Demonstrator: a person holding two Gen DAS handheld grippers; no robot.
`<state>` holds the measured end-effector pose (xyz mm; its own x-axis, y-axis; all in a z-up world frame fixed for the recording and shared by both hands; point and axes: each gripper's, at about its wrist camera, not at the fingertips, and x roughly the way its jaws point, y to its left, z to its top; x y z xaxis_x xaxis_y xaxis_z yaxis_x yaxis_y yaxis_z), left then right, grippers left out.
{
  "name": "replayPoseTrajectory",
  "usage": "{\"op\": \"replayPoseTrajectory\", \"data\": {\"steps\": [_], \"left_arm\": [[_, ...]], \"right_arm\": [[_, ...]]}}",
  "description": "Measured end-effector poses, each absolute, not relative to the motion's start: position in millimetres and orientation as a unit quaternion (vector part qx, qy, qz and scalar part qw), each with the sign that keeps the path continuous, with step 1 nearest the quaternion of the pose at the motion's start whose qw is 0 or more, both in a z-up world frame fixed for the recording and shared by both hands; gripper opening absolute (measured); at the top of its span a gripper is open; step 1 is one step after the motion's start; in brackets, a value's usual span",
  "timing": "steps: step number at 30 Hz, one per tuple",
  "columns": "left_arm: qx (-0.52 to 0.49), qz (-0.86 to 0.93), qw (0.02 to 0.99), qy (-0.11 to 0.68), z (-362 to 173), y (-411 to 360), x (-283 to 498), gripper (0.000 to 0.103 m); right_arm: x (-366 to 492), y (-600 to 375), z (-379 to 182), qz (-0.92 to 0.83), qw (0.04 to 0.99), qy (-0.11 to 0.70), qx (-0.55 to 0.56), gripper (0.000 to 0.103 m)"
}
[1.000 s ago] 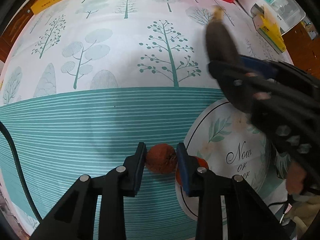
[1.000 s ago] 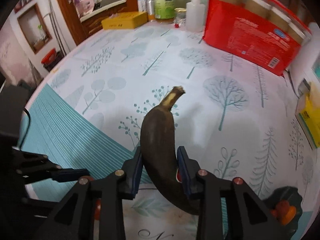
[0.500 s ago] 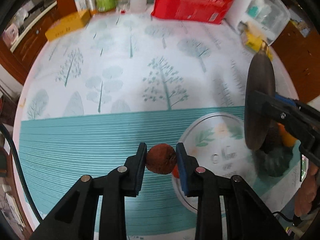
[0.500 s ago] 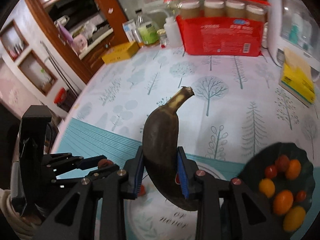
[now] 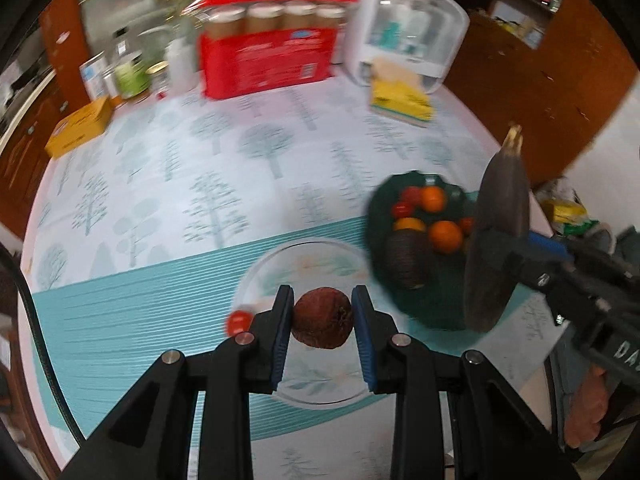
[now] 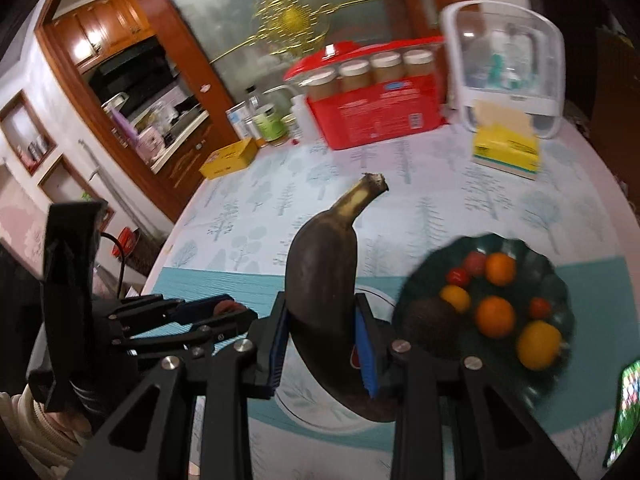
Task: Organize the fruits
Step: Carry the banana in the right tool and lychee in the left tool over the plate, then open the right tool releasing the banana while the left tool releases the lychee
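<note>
Mid-carry over the table: the left gripper [image 5: 322, 322] is clamping a small brown fruit [image 5: 322, 317] above the white plate [image 5: 320, 394], while the right gripper [image 6: 321, 340] is pinching a blackened banana [image 6: 324, 280], stem up, beside the dark green bowl [image 6: 558, 280] of oranges and tomatoes near the table's right edge. A judgement: both fruits are heading for that bowl, calling for a swing over its rim before either grip is loosened. Compared with a second earlier, both tools are riding higher, and the bowl is showing in both views.

A round table [image 5: 280, 152] in a tree-print cloth bears a white plate [image 5: 264, 276], dark green fruit dish [image 6: 556, 272], red box [image 6: 380, 116], yellow carton [image 5: 80, 126]
</note>
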<state>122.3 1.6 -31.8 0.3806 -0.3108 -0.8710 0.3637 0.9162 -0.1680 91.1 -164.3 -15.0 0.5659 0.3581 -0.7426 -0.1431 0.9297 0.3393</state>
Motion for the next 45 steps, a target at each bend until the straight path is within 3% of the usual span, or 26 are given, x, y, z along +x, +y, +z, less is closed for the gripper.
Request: {"op": "replayPoseTrajectory", "data": {"steps": [13, 34, 45], "left_arm": [[0.035, -0.236, 0.813, 0.531, -39, -111, 111, 0.028], [0.006, -0.161, 0.793, 0.587, -117, -187, 156, 0.028], [0.014, -0.145, 0.792, 0.592, -120, -190, 156, 0.033]], "right_arm": [[64, -271, -32, 0.092, 0.862, 0.471, 0.165, 0.031], [158, -344, -143, 0.152, 0.759, 0.573, 0.269, 0.031], [168, -326, -140, 0.155, 0.78, 0.579, 0.18, 0.047]]}}
